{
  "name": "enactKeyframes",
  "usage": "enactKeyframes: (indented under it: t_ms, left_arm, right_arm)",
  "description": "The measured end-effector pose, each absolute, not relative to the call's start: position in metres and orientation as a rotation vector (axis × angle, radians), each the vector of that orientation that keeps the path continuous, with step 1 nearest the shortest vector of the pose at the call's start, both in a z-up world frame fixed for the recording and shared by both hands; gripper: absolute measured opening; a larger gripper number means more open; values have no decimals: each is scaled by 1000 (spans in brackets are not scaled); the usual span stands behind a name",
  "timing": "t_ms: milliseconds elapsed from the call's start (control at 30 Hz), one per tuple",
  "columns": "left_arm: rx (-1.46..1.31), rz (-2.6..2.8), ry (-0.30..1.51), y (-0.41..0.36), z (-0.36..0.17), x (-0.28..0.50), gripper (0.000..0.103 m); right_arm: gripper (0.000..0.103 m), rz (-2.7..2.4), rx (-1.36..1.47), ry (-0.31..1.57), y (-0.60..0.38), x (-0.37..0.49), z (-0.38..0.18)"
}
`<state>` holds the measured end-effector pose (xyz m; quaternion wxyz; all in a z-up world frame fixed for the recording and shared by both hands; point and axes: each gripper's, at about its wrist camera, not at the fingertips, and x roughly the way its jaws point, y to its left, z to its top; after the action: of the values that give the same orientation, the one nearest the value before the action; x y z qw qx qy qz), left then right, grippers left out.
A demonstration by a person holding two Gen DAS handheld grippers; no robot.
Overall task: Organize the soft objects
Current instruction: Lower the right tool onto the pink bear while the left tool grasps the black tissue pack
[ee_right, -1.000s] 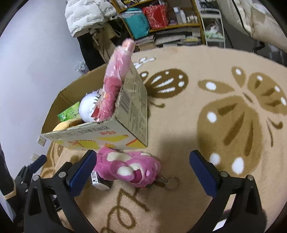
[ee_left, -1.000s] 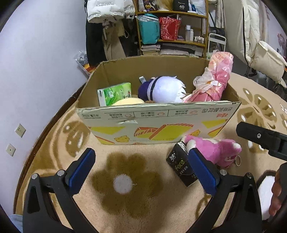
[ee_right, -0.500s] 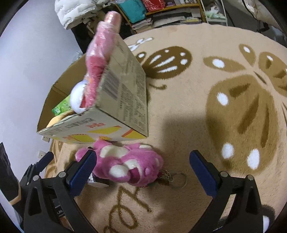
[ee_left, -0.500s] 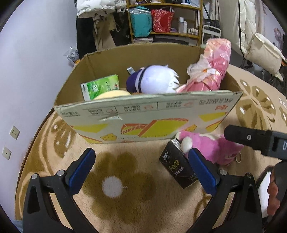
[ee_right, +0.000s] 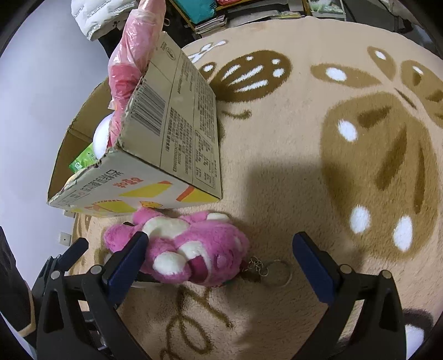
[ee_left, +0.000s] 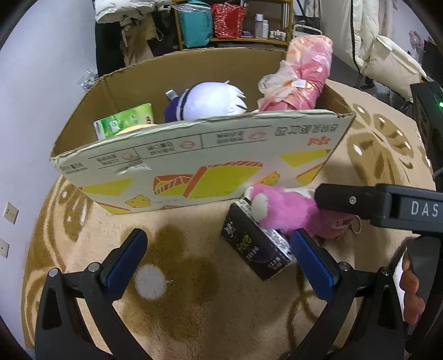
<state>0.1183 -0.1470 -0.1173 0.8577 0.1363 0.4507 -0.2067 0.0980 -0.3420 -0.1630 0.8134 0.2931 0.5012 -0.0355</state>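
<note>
— Where's the pink plush bear [ee_right: 191,249]?

— Lying on the beige rug [ee_right: 304,155], touching the printed front wall of the cardboard box [ee_left: 193,171]. A key ring [ee_right: 277,272] trails from it. The right gripper [ee_right: 218,257] hangs just over it, fingers spread wide, the left pad [ee_right: 126,261] against the bear's side, nothing clamped.

— And the other hand's tool?

— The left gripper [ee_left: 218,263] is also spread open and empty. A black tissue pack [ee_left: 256,249] lies tilted by its right pad, tucked against the bear.

— What's in the box already?

— A white and purple plush [ee_left: 207,102], a green tissue pack [ee_left: 124,123], something yellow barely showing, and a pink bundle in plastic wrap [ee_left: 301,80] sticking up at the right corner.

— The room?

— The rug has brown flower and butterfly patterns. A pale wall with sockets is on the left; behind the box stand a wooden shelf [ee_left: 235,25] with bags and bottles, and hanging clothes.
</note>
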Motion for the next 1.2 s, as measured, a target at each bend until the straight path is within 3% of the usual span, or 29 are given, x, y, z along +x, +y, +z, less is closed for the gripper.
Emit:
enactKeyframes:
  t_ms: [567,1200]
  left_arm:
    - [256,-478,1068,-157,-127,125,102]
    - [333,-411,1061,-158,-146,121,102]
  right_arm:
    - [103,-68,613,1074,-328,101,-166]
    - [103,-35,684,1079,-339,101,-180]
